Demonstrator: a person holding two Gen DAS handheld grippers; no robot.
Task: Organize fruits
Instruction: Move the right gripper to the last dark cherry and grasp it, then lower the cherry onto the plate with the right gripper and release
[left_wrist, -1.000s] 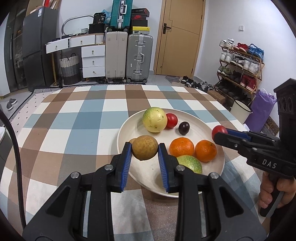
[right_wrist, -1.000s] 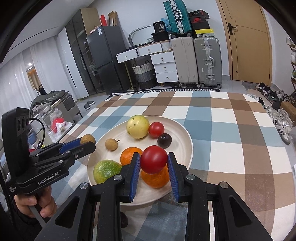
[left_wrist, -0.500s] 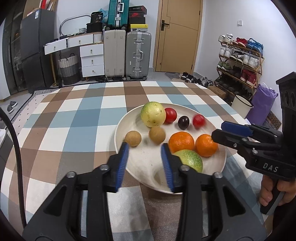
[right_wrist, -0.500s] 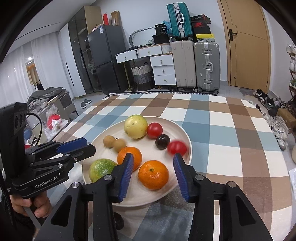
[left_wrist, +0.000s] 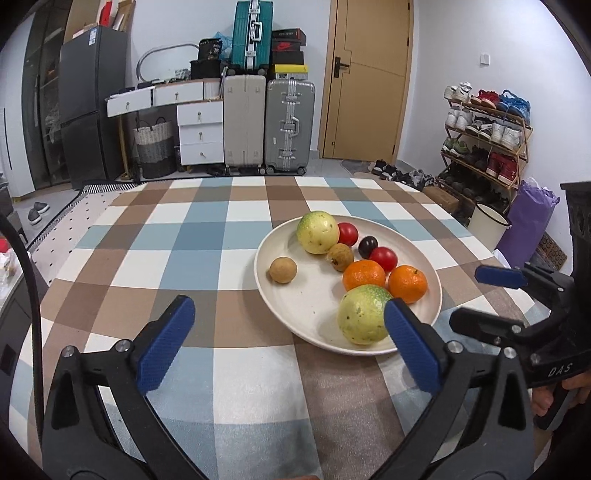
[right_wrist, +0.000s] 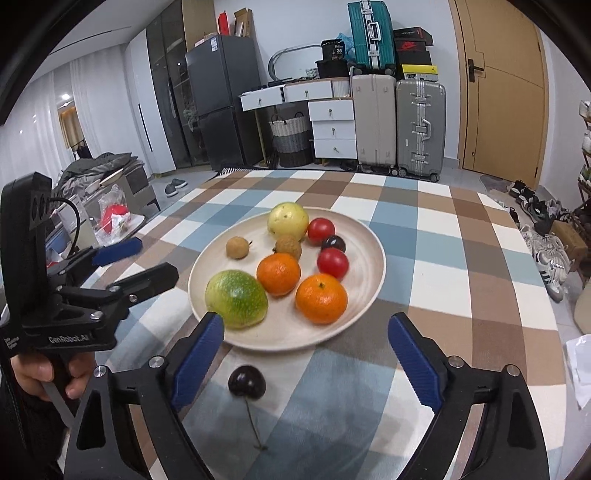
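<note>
Checked cloth in blue, brown and white over the surface (left_wrist: 229, 236), with a cream plate (right_wrist: 365, 280) of fruit near the middle. Gathered on the plate: a pale yellow-green round fruit (right_wrist: 288, 220) at the far side, a red cherry tomato (right_wrist: 320, 230) touching it, a dark cherry (right_wrist: 333, 243) just beside that, a second cherry tomato (right_wrist: 332, 262), two brown longans (right_wrist: 237, 247) (right_wrist: 288, 246), two oranges (right_wrist: 278, 274) (right_wrist: 321, 298), and a large green mottled fruit (right_wrist: 236, 298) at the near rim. Apparently collected there so all loose fruit ends up in one dish.

One stray cherry (right_wrist: 246, 381) off the plate, lying on the cloth just in front of the near rim, thin stem trailing toward the camera. Probably the last piece left to gather, judging by the layout.

Right tool (right_wrist: 306, 363) spread wide and holding nothing, blue pads to either side of the stray cherry without touching it, seemingly lined up for that pickup. Left tool (left_wrist: 290, 347) likewise wide open and empty, held low over the cloth at the plate's near-left edge, one pad (left_wrist: 413, 347) overlapping the green fruit in view, contact not certain. Small, smooth, round cherry: likely to roll or slip under a careless squeeze.
</note>
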